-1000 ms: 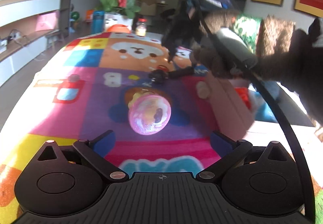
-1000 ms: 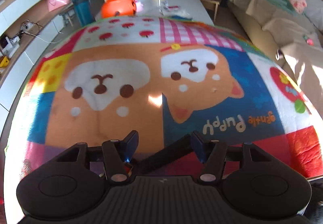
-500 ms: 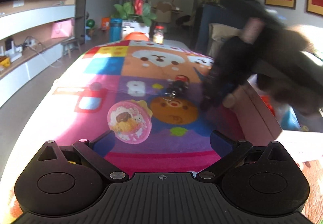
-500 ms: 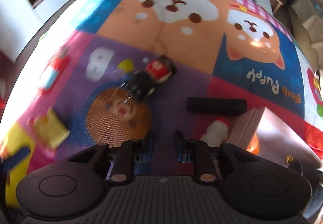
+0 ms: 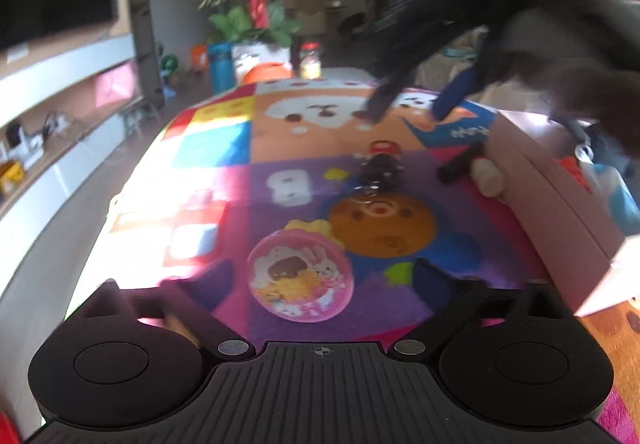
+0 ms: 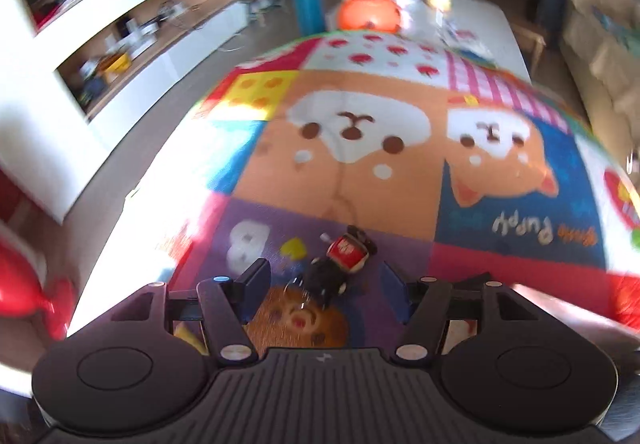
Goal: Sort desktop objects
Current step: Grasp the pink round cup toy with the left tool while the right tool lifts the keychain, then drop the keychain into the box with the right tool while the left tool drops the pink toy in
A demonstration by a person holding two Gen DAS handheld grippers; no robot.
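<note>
Pink round tin (image 5: 301, 280) now sits between the closing left gripper (image 5: 320, 280)

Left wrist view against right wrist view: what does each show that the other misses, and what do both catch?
Only the left wrist view shows the round pink cartoon-printed tin between the closing left gripper fingers, the pink storage box and the black cylinder. Only the right wrist view shows the red balloon-like object. Both show the black keychain with a red tag, the colourful puppy-print blanket and the opening, empty right gripper.
</note>
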